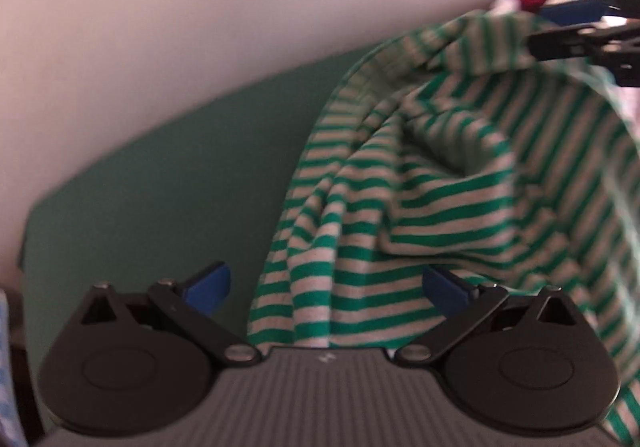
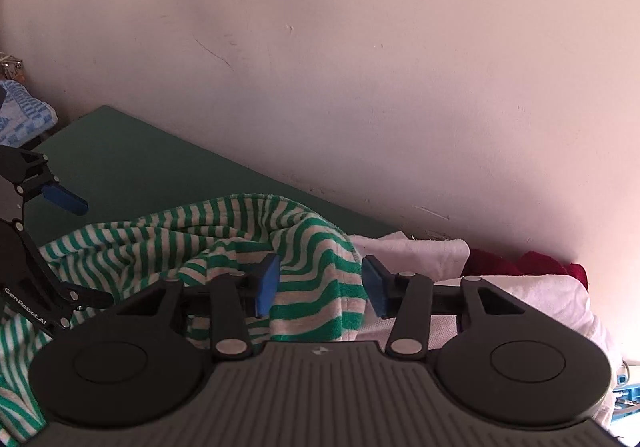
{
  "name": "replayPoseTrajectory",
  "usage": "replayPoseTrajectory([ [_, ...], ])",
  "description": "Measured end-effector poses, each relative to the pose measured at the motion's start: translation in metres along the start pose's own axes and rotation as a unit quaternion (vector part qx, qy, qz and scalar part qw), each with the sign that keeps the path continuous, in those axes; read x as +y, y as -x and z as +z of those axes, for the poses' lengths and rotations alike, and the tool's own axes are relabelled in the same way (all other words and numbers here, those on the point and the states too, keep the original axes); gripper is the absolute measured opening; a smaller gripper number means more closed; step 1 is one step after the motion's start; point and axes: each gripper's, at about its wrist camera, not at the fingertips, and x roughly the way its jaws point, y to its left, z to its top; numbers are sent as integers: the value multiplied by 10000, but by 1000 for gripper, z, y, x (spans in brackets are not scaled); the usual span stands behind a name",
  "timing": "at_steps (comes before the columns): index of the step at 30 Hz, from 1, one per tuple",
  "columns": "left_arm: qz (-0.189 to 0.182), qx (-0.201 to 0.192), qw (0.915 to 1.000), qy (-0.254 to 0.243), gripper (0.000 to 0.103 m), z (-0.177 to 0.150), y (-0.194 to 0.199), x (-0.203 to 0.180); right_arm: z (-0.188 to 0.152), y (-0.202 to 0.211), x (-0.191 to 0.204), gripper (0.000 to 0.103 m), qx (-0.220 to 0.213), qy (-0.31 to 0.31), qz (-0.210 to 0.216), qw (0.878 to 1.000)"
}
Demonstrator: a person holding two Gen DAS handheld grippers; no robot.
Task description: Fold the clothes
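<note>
A green-and-white striped garment [image 1: 420, 183] lies bunched on the green table [image 1: 160, 175], with one end lifted toward the upper right. My left gripper [image 1: 326, 287] is open wide just above the garment's near edge, and neither pad touches it. In the right wrist view a thick fold of the striped garment [image 2: 316, 279] fills the gap between the blue pads of my right gripper [image 2: 320, 285], which is shut on it. My right gripper [image 1: 560, 27] appears blurred at the raised end of the cloth. One blue pad [image 2: 66, 200] of the left gripper shows at the far left.
A pale wall [image 2: 360, 67] runs along the table's far edge [image 2: 120, 151]. White cloth [image 2: 420, 247] and dark red cloth [image 2: 532, 265] are piled at the right against the wall. A blue-and-white checked cloth [image 2: 24, 115] lies beyond the table's left end.
</note>
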Motion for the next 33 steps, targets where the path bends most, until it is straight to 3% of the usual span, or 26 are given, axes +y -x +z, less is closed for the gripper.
replayPoseTrajectory([
  [1, -111, -72, 9998, 144, 102, -1, -2, 4, -2, -2, -1, 12, 10, 0, -22, 10000],
  [2, -103, -163, 9996, 197, 102, -2, -2, 5, -3, -4, -2, 7, 20, 0, -43, 10000],
  [5, -148, -420, 9989, 167, 98, -7, -1, 5, -6, 0, -9, 6, -107, -213, 17, 9997],
  [11, -447, -659, 9961, 382, 51, -5, 12, 6, -5, 29, -24, 5, -557, -994, 510, 9922],
  [13, -430, -670, 9961, 370, 44, -3, 16, 4, -4, 30, -23, 5, -579, -1214, 604, 9891],
  [15, -355, -766, 9960, 287, 28, -3, 26, 0, -3, 37, -23, 5, -629, -1353, 698, 9863],
  [20, -102, -1083, 9940, 135, 27, -3, 58, -7, -5, 58, -21, 5, -756, -1560, 834, 9813],
  [25, 642, -1195, 9906, -178, 30, -6, 77, -26, -11, 65, -16, 5, -800, -1610, 936, 9792],
  [27, 744, -1256, 9890, -242, 46, -10, 85, -34, -13, 70, -12, 5, -819, -1591, 983, 9789],
  [33, 1033, -1361, 9834, -617, 74, -22, 95, -56, -22, 87, 3, 5, -878, -1538, 1123, 9778],
])
